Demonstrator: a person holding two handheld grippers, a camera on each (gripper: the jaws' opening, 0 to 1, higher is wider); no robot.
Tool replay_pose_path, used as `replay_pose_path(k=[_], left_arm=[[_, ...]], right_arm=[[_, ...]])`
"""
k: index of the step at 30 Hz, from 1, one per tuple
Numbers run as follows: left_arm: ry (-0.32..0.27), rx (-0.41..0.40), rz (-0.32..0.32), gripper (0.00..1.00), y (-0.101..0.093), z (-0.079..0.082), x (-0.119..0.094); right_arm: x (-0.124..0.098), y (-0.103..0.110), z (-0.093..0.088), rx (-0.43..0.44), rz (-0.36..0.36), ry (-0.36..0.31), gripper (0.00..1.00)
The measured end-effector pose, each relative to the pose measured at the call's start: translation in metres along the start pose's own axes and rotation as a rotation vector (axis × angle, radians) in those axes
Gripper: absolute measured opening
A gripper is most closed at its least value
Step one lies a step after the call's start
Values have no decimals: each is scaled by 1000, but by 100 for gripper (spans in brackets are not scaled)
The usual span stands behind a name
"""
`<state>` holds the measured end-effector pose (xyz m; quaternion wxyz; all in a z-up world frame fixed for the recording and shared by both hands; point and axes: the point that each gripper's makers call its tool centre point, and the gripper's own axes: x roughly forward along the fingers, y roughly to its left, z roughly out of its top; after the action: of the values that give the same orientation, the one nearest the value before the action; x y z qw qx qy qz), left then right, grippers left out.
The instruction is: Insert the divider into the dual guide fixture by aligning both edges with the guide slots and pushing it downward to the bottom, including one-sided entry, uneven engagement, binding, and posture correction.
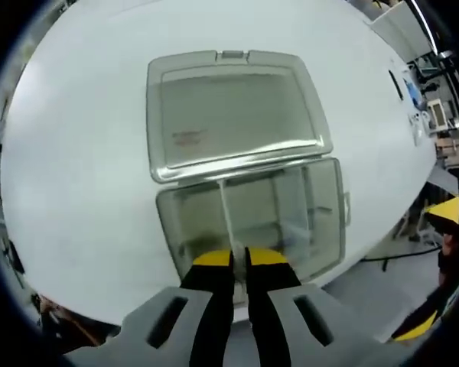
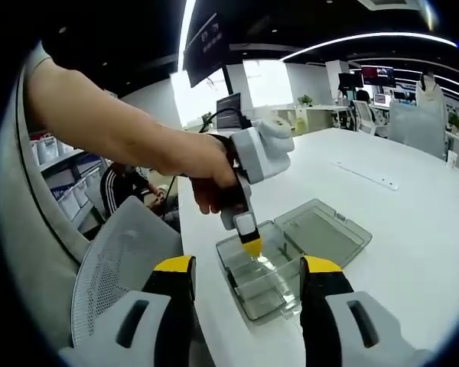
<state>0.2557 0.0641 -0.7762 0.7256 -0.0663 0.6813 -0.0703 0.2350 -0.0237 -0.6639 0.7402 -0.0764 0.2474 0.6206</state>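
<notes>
**Left tool lowering the divider into the guide box; right tool standing by**

The left tool (image 1: 239,260) has its yellow-tipped jaws pressed together on the top edge of a thin, clear divider (image 1: 226,214), pinching it so that the sheet hangs down from the tips into the box below. Holding the sheet by its upper edge leaves both side edges free to meet the guide slots. In the right gripper view the same tool (image 2: 252,246) is seen from the side, carried by a person's hand (image 2: 206,180) and pointed steeply down over the box, an attitude that suits a straight downward push.

The fixture is a clear plastic box (image 1: 333,222) lying on the white table (image 1: 76,191), with its hinged lid (image 1: 233,115) folded flat on the far side so that the opening stays unobstructed. Other clear partitions (image 1: 291,202) already stand inside, to the right of the held sheet. The divider runs near-to-far across the left part of the box; whether both of its edges sit in their slots, and how deep it has gone, cannot be told from these pictures, because the clear material hides its lower edge.

The right tool (image 2: 249,279) has its jaws spread wide with nothing between them. It is held back on the near side of the box (image 2: 264,287), apart from it, presumably ready to steady the box or correct a tilt if the sheet binds.
</notes>
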Motion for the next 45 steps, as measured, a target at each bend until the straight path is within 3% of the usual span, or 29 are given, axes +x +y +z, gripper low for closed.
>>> replay_pose_path(k=[12, 31, 45], left_arm=[[36, 57, 57, 2, 0, 2, 3], [81, 109, 92, 2, 4, 2, 4], [60, 99, 83, 2, 1, -1, 4]], right_arm=[[-1, -1, -1, 2, 0, 0, 52], [-1, -1, -3, 3, -1, 5, 51], [-1, 0, -3, 4, -2, 8, 51]])
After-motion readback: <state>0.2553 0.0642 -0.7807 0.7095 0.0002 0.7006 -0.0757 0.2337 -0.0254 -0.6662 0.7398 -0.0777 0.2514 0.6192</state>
